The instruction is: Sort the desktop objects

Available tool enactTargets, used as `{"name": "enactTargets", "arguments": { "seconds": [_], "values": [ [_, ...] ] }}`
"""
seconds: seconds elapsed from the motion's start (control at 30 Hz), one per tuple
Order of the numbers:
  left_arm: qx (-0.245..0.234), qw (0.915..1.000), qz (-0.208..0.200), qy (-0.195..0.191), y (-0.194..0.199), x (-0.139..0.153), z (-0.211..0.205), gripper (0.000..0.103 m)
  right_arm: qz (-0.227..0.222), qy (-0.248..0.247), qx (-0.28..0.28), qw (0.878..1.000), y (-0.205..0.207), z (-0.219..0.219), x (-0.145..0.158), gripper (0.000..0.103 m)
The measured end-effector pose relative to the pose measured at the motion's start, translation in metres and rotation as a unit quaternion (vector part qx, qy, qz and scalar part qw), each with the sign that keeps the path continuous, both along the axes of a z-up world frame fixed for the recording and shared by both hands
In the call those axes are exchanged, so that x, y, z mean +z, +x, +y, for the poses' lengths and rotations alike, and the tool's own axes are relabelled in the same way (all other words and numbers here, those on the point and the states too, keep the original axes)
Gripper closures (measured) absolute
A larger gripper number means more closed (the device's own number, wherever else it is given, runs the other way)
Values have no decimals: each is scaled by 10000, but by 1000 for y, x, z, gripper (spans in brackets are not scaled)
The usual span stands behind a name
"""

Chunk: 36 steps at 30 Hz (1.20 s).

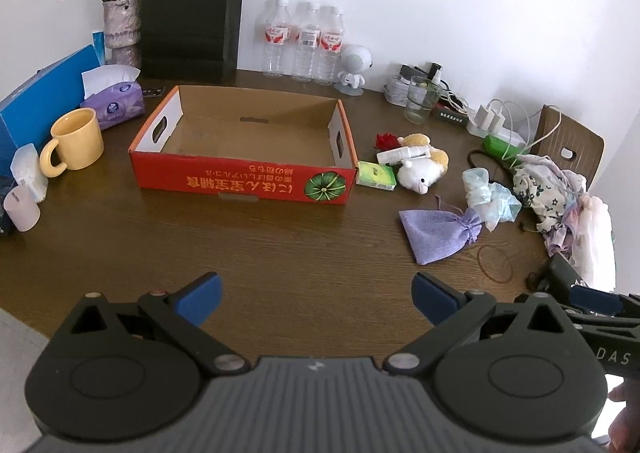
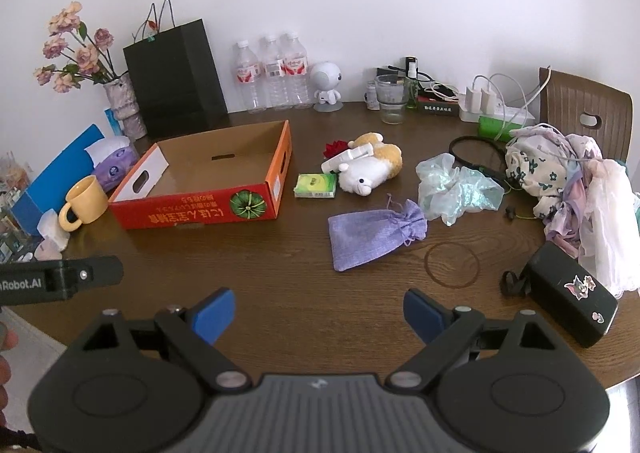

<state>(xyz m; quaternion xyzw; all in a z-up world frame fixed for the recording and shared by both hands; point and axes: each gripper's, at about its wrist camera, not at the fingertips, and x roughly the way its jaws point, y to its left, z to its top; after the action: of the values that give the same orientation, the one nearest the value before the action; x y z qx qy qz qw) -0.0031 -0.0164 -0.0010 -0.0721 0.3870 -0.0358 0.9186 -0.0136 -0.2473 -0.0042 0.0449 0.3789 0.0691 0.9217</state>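
An open red cardboard box [image 1: 244, 183] [image 2: 192, 209] stands empty on the brown table. To its right lie a green packet [image 1: 376, 175] [image 2: 315, 185], a white plush toy [image 1: 422, 171] [image 2: 370, 169] with a white spray bottle [image 1: 402, 154] [image 2: 346, 157] on it, a purple pouch [image 1: 438, 233] [image 2: 372, 233] and a pale blue plastic bag [image 1: 490, 199] [image 2: 456, 189]. My left gripper [image 1: 318, 299] is open and empty above the table's near edge. My right gripper [image 2: 318, 313] is open and empty, right of the left one.
A yellow mug [image 1: 76, 143], tissue pack [image 1: 114, 103], black paper bag [image 1: 192, 17], flower vase [image 1: 122, 31], water bottles [image 1: 302, 41] and a glass [image 1: 420, 99] stand along the back and left. A cloth pile [image 2: 572, 189], black case [image 2: 568, 299] and chargers [image 2: 484, 103] are at right.
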Motion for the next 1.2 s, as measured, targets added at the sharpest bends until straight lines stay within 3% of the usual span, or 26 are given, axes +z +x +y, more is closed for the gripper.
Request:
{"name": "enactTargets", "arguments": {
  "seconds": [1.2],
  "values": [
    [54,10000,42,0,3,-1,1,0,6,-53,36,10000,2,0,-1,11]
  ]
}}
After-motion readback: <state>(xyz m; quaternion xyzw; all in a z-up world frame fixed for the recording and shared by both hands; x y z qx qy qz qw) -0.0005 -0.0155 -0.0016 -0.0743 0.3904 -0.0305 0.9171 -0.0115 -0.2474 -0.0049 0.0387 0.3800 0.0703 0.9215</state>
